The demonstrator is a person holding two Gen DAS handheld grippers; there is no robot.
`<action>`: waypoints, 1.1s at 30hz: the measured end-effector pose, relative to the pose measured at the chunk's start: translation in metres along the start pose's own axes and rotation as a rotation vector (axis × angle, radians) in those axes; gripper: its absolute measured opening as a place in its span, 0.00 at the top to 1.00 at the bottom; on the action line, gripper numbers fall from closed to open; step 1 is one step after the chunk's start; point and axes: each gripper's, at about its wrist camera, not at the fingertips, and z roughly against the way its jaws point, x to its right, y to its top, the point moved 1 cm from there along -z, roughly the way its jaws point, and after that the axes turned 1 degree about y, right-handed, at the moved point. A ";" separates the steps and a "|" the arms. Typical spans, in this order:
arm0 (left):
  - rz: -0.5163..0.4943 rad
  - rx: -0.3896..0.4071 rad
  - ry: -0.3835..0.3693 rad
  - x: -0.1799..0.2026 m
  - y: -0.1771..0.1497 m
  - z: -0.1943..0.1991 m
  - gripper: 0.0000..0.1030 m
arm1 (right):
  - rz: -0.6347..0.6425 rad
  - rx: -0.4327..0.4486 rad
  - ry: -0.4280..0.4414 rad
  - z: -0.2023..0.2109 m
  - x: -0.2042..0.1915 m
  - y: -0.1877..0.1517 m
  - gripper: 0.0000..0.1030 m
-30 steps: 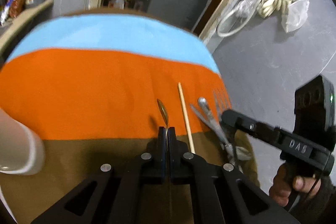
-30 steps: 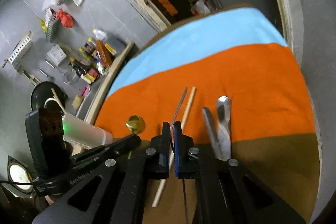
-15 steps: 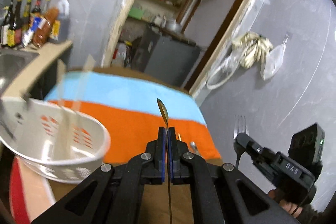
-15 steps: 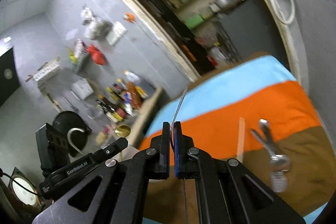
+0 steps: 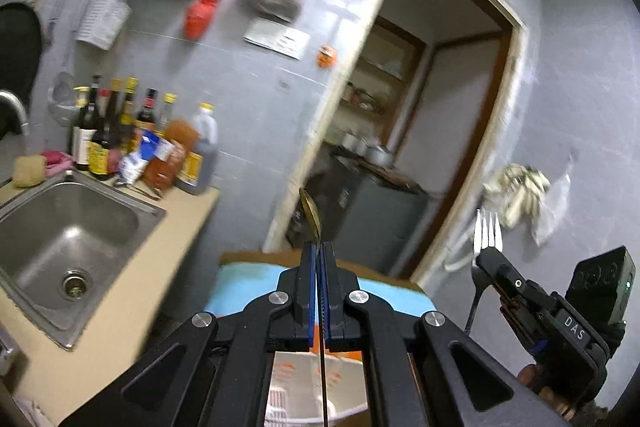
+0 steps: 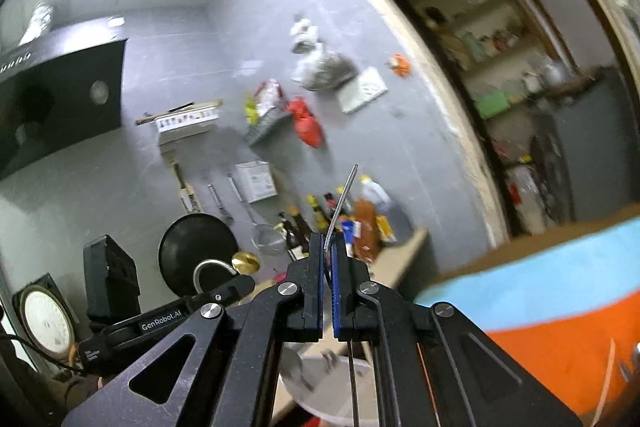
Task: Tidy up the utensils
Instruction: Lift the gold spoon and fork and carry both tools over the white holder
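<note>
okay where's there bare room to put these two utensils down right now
The counter strip between the sink and the striped cloth looks bare. The counter's back edge is crowded with bottles. The white basket sits directly below the left gripper, which holds the spoon.
</note>
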 end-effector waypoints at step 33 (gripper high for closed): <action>-0.052 0.057 0.089 -0.037 -0.062 -0.048 0.97 | 0.057 -0.107 -0.124 -0.057 0.027 -0.055 0.97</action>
